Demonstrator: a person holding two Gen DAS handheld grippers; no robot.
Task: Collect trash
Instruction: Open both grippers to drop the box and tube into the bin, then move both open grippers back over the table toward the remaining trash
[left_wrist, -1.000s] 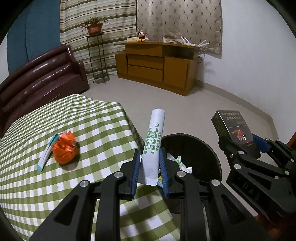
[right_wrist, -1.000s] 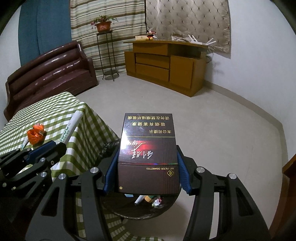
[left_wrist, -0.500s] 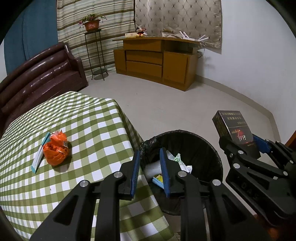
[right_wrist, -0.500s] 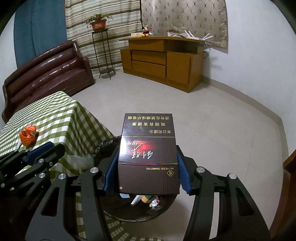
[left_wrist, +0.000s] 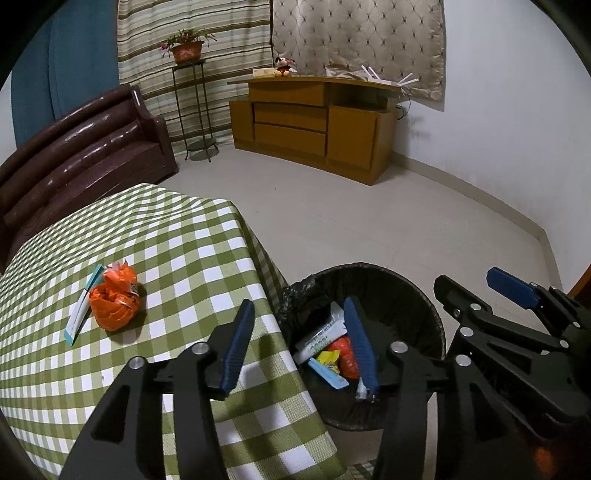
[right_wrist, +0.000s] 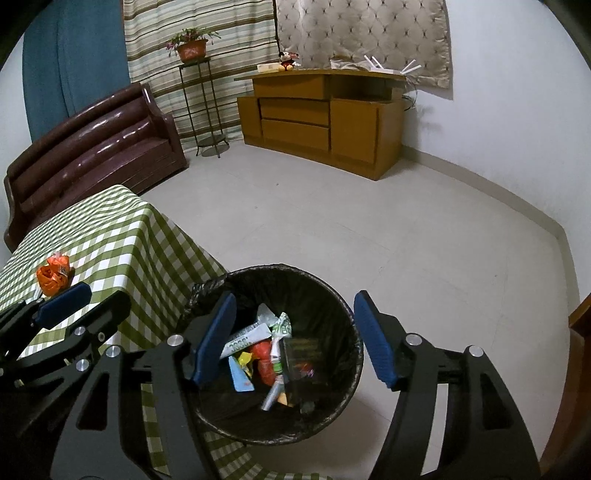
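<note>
Both loads had gone since a second earlier: the white tube no longer stood between the left gripper's (left_wrist: 299, 343) fingers, and the dark cigarette box had left the right gripper (right_wrist: 295, 339). Each pair of fingers had just been opening and now stood apart with nothing between them, the blue pads spread over the mouth of the black trash bin (right_wrist: 332, 291).

Inside the bin, the white tube (right_wrist: 245, 341) lay slanted near the left wall, beside a yellow wrapper (right_wrist: 245, 358), a light blue card (right_wrist: 240, 380) and a red-orange wrapper (right_wrist: 264, 360). What looked like the dark cigarette box (right_wrist: 301, 360) lay to their right, though it was dim against the black liner. A crumpled green-and-white wrapper (right_wrist: 282, 326) sat above them.

Just left of the bin stood the table (left_wrist: 177, 266) with its green checked cloth hanging down and touching the bin's rim. On it, well apart from the bin, a crumpled orange bag (left_wrist: 114, 301) rested against a white and teal strip packet (left_wrist: 83, 310).

Farther off, across bare floor, a brown leather sofa (left_wrist: 85, 147) sat behind the table. A metal stand with a potted plant (left_wrist: 186, 50) stood before a striped curtain (left_wrist: 221, 37), and a wooden cabinet (left_wrist: 314, 125) with a small plush toy (left_wrist: 283, 66) on top stood against the far wall.
</note>
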